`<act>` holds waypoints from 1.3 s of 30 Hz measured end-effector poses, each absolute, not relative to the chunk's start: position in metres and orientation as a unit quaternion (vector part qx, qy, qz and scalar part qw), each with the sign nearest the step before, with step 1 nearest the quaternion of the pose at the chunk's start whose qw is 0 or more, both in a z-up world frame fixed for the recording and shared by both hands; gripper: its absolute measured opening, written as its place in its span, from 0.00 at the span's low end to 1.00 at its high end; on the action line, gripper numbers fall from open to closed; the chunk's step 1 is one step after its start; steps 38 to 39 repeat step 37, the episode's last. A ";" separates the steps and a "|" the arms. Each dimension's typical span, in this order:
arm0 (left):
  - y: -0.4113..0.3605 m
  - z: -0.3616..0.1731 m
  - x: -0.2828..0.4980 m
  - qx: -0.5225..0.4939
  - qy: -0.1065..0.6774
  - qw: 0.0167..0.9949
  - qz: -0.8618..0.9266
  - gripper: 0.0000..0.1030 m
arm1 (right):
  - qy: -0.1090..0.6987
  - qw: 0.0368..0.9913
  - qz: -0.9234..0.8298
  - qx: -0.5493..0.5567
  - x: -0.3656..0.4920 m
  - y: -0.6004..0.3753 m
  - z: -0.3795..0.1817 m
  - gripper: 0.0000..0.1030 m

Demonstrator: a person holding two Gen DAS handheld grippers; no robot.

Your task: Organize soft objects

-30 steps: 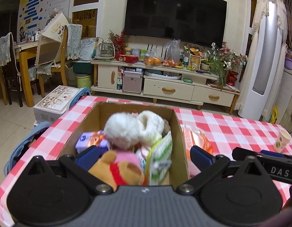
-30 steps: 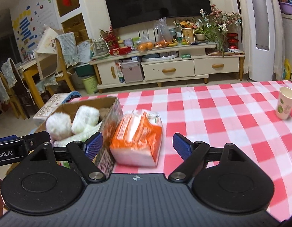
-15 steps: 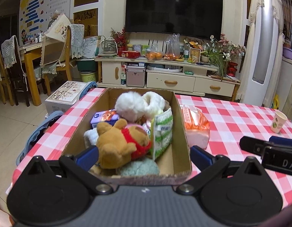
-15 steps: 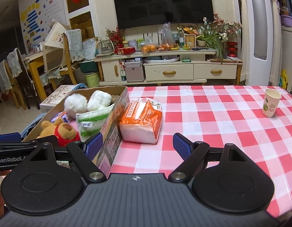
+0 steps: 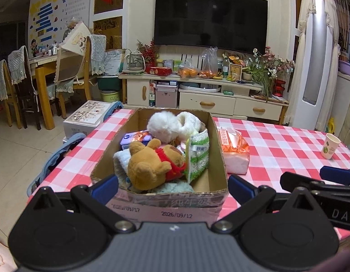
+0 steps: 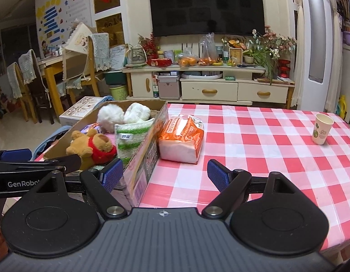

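While both grippers hover with jaws apart and empty, the left gripper (image 5: 172,185) faces the cardboard box (image 5: 216,158) on the checked tablecloth (image 6: 265,140) — bear plush (image 5: 152,163), white fluffy toy (image 5: 165,124) inside. Right gripper (image 6: 164,172) sits near the orange tissue pack (image 6: 181,139) (just beside the box).

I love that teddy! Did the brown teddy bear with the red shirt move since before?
Cannot tell. The brown teddy bear with the red shirt lies at the same near end of the cardboard box, beside the green-and-white packet; only the camera pulled back.
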State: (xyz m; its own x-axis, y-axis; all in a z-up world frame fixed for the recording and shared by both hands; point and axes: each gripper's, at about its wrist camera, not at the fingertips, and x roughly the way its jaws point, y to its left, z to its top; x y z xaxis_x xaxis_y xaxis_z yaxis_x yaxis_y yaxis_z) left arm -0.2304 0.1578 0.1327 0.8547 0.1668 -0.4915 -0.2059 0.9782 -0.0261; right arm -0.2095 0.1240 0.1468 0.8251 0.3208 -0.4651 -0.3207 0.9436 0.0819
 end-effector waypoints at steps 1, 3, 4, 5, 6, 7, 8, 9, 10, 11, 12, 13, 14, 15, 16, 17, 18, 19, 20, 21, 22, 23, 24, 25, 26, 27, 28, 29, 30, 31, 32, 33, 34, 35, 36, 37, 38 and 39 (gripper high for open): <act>0.158 0.133 -0.232 -0.040 0.251 0.962 0.097 0.99 | 0.243 0.955 0.168 -0.001 -0.211 0.124 0.147 0.99; 0.160 0.132 -0.234 -0.044 0.250 0.962 0.097 0.99 | 0.243 0.955 0.168 0.000 -0.213 0.124 0.146 0.99; 0.160 0.132 -0.234 -0.044 0.250 0.962 0.097 0.99 | 0.242 0.956 0.168 -0.001 -0.215 0.124 0.146 0.99; 0.160 0.132 -0.235 -0.044 0.250 0.962 0.098 0.99 | 0.241 0.956 0.167 -0.003 -0.216 0.124 0.146 0.99; 0.160 0.131 -0.236 -0.043 0.249 0.962 0.099 0.99 | 0.240 0.956 0.167 -0.004 -0.217 0.125 0.146 0.99; 0.160 0.131 -0.236 -0.043 0.248 0.963 0.099 0.99 | 0.239 0.957 0.167 -0.006 -0.219 0.125 0.146 0.99; 0.160 0.132 -0.236 -0.043 0.248 0.963 0.099 0.99 | 0.238 0.957 0.167 -0.006 -0.219 0.125 0.146 0.99; 0.160 0.131 -0.236 -0.043 0.247 0.963 0.099 0.99 | 0.238 0.957 0.167 -0.006 -0.219 0.125 0.146 0.99; 0.160 0.132 -0.236 -0.043 0.247 0.963 0.099 0.99 | 0.238 0.957 0.167 -0.005 -0.220 0.125 0.146 0.99; 0.161 0.131 -0.236 -0.043 0.246 0.963 0.100 0.99 | 0.237 0.957 0.166 -0.005 -0.218 0.125 0.146 0.99; 0.161 0.131 -0.237 -0.042 0.245 0.964 0.100 0.99 | 0.236 0.957 0.166 -0.005 -0.218 0.125 0.146 0.99; 0.161 0.131 -0.237 -0.040 0.244 0.964 0.101 0.99 | 0.236 0.957 0.166 -0.005 -0.218 0.125 0.145 0.99; 0.160 0.131 -0.237 -0.039 0.244 0.964 0.101 0.99 | 0.235 0.958 0.166 -0.005 -0.218 0.125 0.145 0.99; 0.160 0.131 -0.237 -0.038 0.244 0.964 0.102 0.99 | 0.235 0.958 0.166 -0.005 -0.218 0.125 0.145 0.99; 0.160 0.130 -0.237 -0.038 0.244 0.964 0.102 0.99 | 0.235 0.958 0.166 -0.004 -0.217 0.125 0.144 0.99; 0.160 0.130 -0.237 -0.038 0.245 0.963 0.103 0.99 | 0.235 0.958 0.166 -0.004 -0.217 0.125 0.143 0.99; 0.159 0.129 -0.236 -0.037 0.245 0.963 0.103 0.99 | 0.236 0.957 0.167 -0.003 -0.217 0.125 0.142 0.99; 0.159 0.129 -0.236 -0.036 0.245 0.963 0.103 0.99 | 0.237 0.957 0.167 -0.003 -0.217 0.125 0.142 0.99; 0.159 0.128 -0.235 -0.036 0.246 0.963 0.103 0.99 | 0.237 0.957 0.167 -0.002 -0.217 0.125 0.141 0.99; 0.159 0.127 -0.234 -0.037 0.248 0.963 0.103 0.99 | 0.238 0.957 0.167 -0.002 -0.217 0.124 0.141 0.99; 0.159 0.126 -0.233 -0.037 0.249 0.962 0.103 0.99 | 0.238 0.957 0.167 -0.001 -0.217 0.124 0.140 0.99; 0.158 0.125 -0.232 -0.038 0.251 0.962 0.103 0.99 | 0.239 0.957 0.167 0.000 -0.217 0.123 0.139 0.99; 0.158 0.125 -0.232 -0.038 0.252 0.961 0.103 0.99 | 0.239 0.956 0.167 0.001 -0.216 0.123 0.139 0.99; 0.157 0.124 -0.230 -0.037 0.254 0.961 0.102 0.99 | 0.240 0.956 0.167 0.003 -0.215 0.121 0.138 0.99; 0.156 0.123 -0.229 -0.037 0.255 0.961 0.102 0.99 | 0.241 0.956 0.167 0.005 -0.215 0.120 0.137 0.99; 0.155 0.122 -0.228 -0.035 0.255 0.961 0.101 0.99 | 0.242 0.955 0.168 0.007 -0.215 0.118 0.136 0.99; 0.155 0.122 -0.227 -0.034 0.256 0.961 0.101 0.99 | 0.243 0.955 0.168 0.008 -0.214 0.117 0.135 0.99; 0.153 0.121 -0.226 -0.032 0.258 0.960 0.100 0.99 | 0.245 0.955 0.168 0.010 -0.213 0.116 0.134 0.99; 0.152 0.120 -0.224 -0.030 0.259 0.960 0.100 0.99 | 0.246 0.955 0.168 0.012 -0.212 0.114 0.132 0.99; 0.150 0.119 -0.223 -0.028 0.260 0.960 0.098 0.99 | 0.248 0.954 0.168 0.015 -0.211 0.113 0.130 0.99; 0.148 0.118 -0.220 -0.026 0.261 0.960 0.096 0.99 | 0.249 0.954 0.168 0.018 -0.210 0.110 0.128 0.99; 0.145 0.117 -0.218 -0.026 0.263 0.960 0.094 0.99 | 0.250 0.953 0.168 0.022 -0.209 0.107 0.126 0.99; 0.141 0.117 -0.215 -0.026 0.265 0.960 0.090 0.99 | 0.249 0.954 0.166 0.025 -0.207 0.103 0.125 0.99; 0.137 0.117 -0.213 -0.026 0.265 0.960 0.087 0.99 | 0.246 0.955 0.161 0.031 -0.205 0.098 0.124 0.99; 0.132 0.118 -0.210 -0.025 0.265 0.960 0.084 0.99 | 0.243 0.957 0.155 0.038 -0.203 0.091 0.123 0.99; 0.125 0.118 -0.207 -0.022 0.264 0.961 0.080 0.99 | 0.239 0.959 0.148 0.044 -0.201 0.084 0.123 0.99; 0.125 0.118 -0.207 -0.022 0.264 0.961 0.080 0.99 | 0.239 0.959 0.148 0.044 -0.201 0.084 0.123 0.99; 0.125 0.118 -0.207 -0.022 0.264 0.961 0.080 0.99 | 0.239 0.959 0.148 0.044 -0.201 0.084 0.123 0.99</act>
